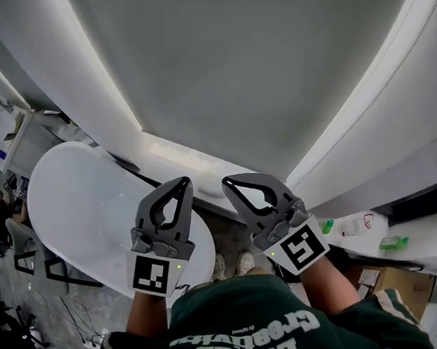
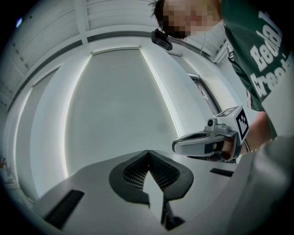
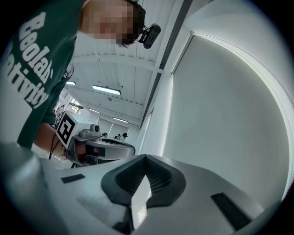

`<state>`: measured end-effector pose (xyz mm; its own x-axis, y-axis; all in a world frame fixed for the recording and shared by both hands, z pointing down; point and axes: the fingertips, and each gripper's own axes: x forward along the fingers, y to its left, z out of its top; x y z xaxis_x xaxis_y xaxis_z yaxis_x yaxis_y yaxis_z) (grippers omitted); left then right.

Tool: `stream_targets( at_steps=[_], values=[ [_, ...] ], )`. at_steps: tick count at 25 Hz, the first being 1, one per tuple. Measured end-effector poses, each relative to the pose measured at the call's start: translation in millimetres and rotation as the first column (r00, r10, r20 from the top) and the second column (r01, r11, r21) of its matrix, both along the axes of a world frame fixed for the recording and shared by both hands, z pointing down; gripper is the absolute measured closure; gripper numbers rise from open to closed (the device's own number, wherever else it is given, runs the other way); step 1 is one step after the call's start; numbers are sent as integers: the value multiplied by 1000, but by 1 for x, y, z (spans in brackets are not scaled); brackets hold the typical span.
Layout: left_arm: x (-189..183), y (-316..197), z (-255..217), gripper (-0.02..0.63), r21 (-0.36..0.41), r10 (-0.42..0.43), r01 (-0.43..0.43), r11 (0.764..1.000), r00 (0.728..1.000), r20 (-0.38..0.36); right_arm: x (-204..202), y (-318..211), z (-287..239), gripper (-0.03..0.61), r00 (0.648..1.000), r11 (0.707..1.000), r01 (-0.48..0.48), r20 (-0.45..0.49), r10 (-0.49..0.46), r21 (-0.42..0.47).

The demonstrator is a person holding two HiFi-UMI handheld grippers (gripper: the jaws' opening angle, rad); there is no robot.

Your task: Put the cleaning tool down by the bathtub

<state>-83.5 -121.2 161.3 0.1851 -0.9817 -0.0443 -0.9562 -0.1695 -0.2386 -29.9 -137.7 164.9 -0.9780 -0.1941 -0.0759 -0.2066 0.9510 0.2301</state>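
Left gripper [image 1: 180, 183] and right gripper [image 1: 231, 183] are held side by side at the right end of the white bathtub [image 1: 72, 195], each with its jaws pressed together on nothing. The cleaning tool shows in no view, so it has probably been set down already, leaving both hands free.

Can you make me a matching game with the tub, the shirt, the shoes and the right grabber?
Things:
1 bathtub
2 shirt
3 shoes
4 right gripper

Clues:
a jaws shut, nothing in them
b big white oval
c dark green with pale letters
d on the floor beside the bathtub

Pairs: 1-b, 2-c, 3-d, 4-a
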Motion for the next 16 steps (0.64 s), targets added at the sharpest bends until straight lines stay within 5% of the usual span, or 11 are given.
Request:
stream_targets(
  at_steps=[16],
  values=[
    [-27,11,9,607,-20,-10,10,1000,1000,1,-32,9,6,565,1000,1000,-5,-24,5,10]
  ],
)
